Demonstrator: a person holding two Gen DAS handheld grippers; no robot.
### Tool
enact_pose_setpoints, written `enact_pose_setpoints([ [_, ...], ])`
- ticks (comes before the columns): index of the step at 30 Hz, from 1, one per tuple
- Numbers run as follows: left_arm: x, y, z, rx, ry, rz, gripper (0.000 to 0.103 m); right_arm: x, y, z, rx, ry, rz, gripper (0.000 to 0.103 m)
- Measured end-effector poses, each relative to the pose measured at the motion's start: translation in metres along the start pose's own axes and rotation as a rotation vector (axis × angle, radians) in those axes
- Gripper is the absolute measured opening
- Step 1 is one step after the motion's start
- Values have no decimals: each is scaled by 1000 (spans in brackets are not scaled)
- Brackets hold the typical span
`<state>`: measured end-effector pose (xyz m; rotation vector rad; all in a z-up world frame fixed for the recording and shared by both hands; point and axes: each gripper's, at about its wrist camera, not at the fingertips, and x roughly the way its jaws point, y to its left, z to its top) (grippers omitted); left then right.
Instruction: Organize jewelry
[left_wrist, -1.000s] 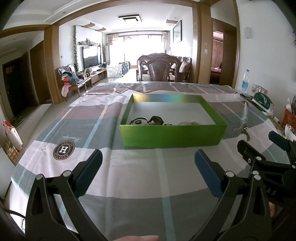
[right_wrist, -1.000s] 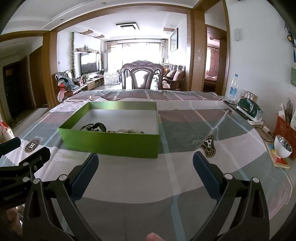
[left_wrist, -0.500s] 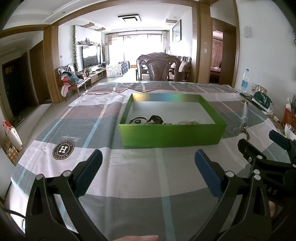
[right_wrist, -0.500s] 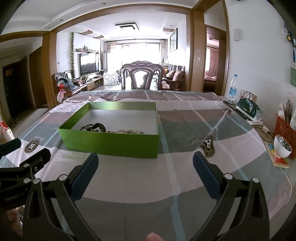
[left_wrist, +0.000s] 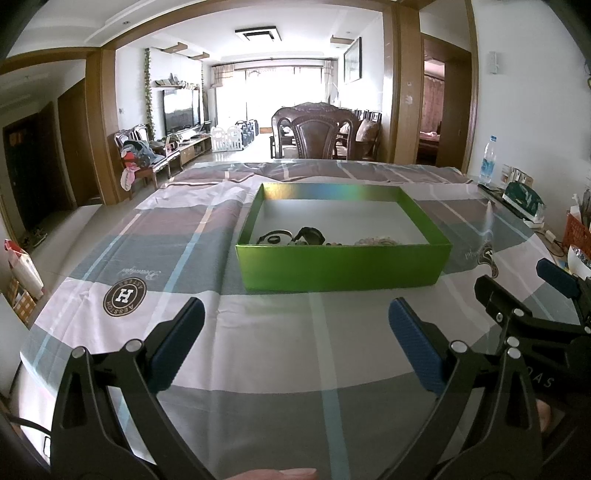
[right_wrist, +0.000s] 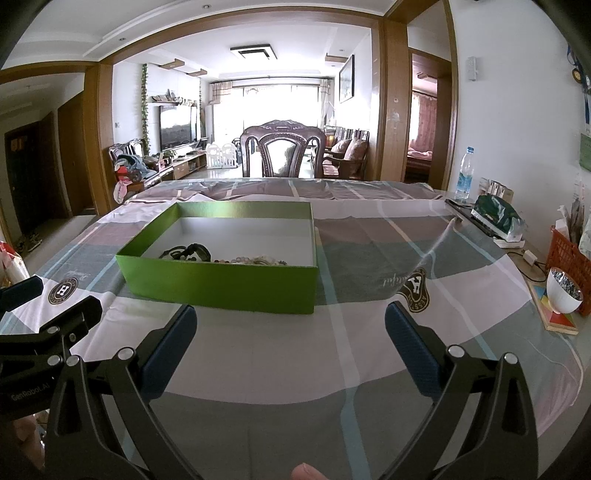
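A green open box (left_wrist: 343, 264) sits on the plaid tablecloth ahead of both grippers; it also shows in the right wrist view (right_wrist: 221, 284). Inside, near its front wall, lie dark bracelets (left_wrist: 308, 236) and pale beaded jewelry (left_wrist: 376, 242), also seen in the right wrist view as dark bracelets (right_wrist: 188, 253) and beads (right_wrist: 258, 260). My left gripper (left_wrist: 295, 332) is open and empty, short of the box. My right gripper (right_wrist: 290, 330) is open and empty, short of the box's right corner. Each gripper shows at the edge of the other's view.
A water bottle (right_wrist: 464, 175), a green bag (right_wrist: 496, 218), a red basket (right_wrist: 570, 258) and a white cup (right_wrist: 563, 291) on a coloured board stand along the table's right edge. A wooden chair (right_wrist: 282, 151) stands beyond the far edge.
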<state>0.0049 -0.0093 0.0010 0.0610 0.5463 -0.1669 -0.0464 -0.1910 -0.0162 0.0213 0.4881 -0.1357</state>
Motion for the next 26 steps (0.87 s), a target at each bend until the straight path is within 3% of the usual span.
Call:
enact_pose_setpoints([
  [26,-7,-1,-19,-11,37,-10,99,7,0,-5,0,24,3,100],
])
